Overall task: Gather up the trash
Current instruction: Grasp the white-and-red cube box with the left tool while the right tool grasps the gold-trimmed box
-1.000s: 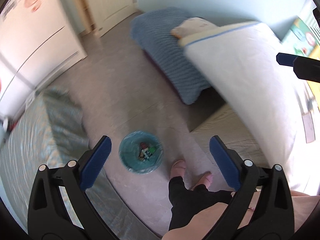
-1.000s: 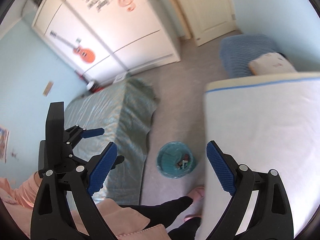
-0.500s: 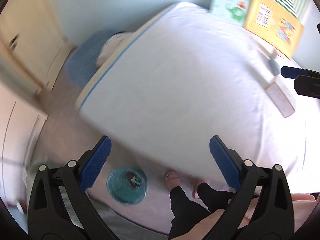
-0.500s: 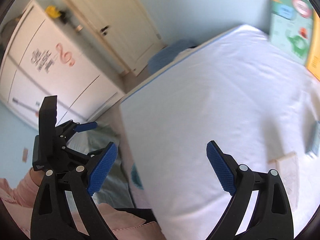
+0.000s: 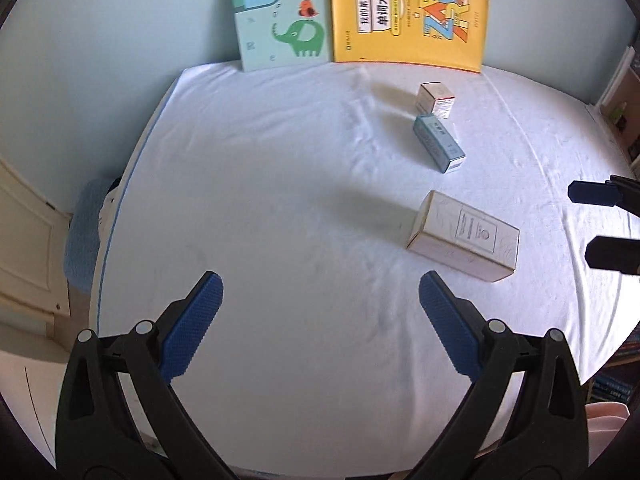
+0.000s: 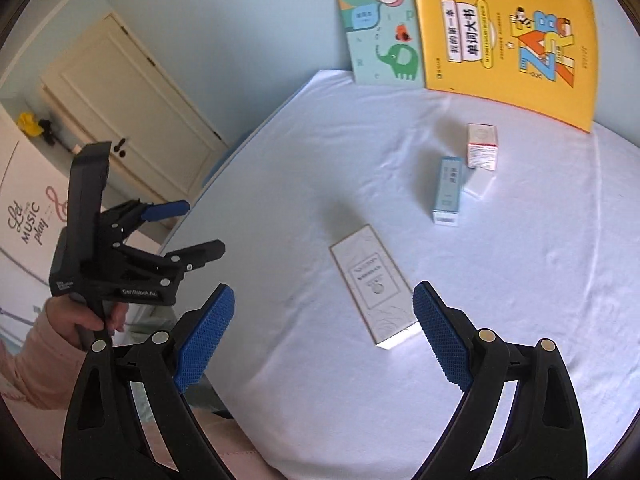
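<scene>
White bed [image 5: 280, 184] carries three boxes; both grippers, left [image 5: 320, 322] and right [image 6: 324, 334], released; next, grasp lower-centre beige box [image 6: 370, 286].

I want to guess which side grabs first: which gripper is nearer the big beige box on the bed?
Right. The right gripper hangs just short of the big beige box, whose near end lies between its open fingers. The left gripper sits further off, with the box ahead to its right.

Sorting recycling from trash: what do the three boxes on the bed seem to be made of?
All look like thin printed cardboard, judging by crisp folded edges and flat panels. Beige box: matte, line-art print. Teal box: smooth, possibly lightly coated. White-red box: smooth printed card. Contents cannot be seen.
</scene>
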The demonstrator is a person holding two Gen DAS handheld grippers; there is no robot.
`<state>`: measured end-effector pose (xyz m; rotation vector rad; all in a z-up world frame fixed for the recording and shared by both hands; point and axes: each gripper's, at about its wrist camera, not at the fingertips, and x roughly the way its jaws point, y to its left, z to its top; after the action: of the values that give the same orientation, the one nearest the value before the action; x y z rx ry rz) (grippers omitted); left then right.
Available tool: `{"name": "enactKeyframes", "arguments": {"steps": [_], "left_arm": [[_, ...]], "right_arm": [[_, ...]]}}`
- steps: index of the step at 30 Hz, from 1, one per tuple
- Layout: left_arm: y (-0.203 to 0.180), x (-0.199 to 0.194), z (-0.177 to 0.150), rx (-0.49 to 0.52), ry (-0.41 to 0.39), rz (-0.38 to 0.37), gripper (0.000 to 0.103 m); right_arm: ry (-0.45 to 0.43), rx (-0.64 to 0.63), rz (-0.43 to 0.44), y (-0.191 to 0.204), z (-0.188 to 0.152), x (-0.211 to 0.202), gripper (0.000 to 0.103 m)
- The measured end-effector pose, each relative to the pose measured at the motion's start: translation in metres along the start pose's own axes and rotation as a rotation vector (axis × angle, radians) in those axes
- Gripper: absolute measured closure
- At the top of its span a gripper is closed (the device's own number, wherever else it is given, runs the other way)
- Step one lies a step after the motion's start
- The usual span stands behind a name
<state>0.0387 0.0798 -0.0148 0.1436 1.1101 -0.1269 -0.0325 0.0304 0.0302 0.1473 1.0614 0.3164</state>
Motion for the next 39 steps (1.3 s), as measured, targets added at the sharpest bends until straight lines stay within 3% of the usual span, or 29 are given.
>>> {"name": "enactKeyframes", "arguments": {"steps": [9, 18, 24, 39], "left_arm": [[-0.03, 0.042, 0.081, 0.249, -0.008, -0.135, 0.007], [-0.051, 0.074, 0.143, 0.492, -0.014, -0.235, 0.007], [-0.077, 0.095, 0.174, 0.611, -0.027, -0.259, 0.007], [-0.126, 0.174, 0.22, 0.732, -0.005, -0.332, 0.007]], "right_arm": [[-0.051, 0.206, -0.108, -0.023, -0.015, 0.005, 0.013], [-0.09, 0.349, -0.206, -0.013, -0.021, 0.026, 0.013], [-0.042, 0.343, -0.238, -0.013, -0.014, 0.043, 0.013], [0.065, 0.252, -0.29, -0.025, 0.0, 0.095, 0.013]]}}
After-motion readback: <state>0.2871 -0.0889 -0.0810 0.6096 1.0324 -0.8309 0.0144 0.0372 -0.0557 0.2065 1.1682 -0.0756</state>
